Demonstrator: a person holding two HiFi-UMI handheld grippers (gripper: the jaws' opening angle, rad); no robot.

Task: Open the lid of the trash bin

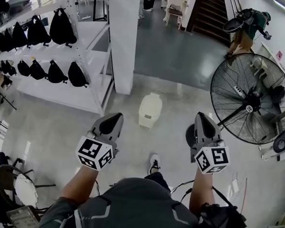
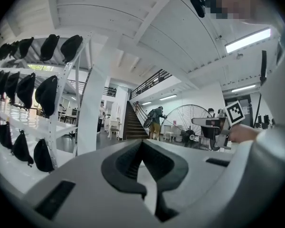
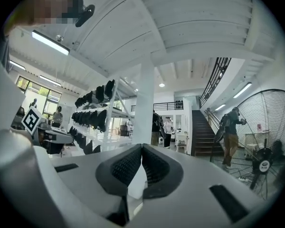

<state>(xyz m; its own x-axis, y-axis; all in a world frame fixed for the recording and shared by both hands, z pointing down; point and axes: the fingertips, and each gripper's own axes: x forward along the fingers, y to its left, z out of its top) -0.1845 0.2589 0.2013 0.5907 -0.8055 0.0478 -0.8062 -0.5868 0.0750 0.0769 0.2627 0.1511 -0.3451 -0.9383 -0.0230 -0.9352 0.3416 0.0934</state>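
Observation:
The small white trash bin (image 1: 150, 110) stands on the pale floor with its lid down, ahead of me and between my two hands. My left gripper (image 1: 112, 120) is held level to the bin's left and nearer to me, shut and empty. My right gripper (image 1: 203, 118) is level to the bin's right, also shut with nothing in it. In the left gripper view the dark pads (image 2: 133, 161) meet, and the bin is hidden below them. The right gripper view shows its pads (image 3: 153, 164) pressed together too, with no bin in sight.
A white pillar (image 1: 125, 37) rises just behind the bin. Shelving hung with black bags (image 1: 61, 30) runs along the left. A large floor fan (image 1: 251, 99) stands at the right, with stairs (image 1: 209, 8) and a person (image 1: 249, 27) beyond. My shoe (image 1: 154, 163) is below the bin.

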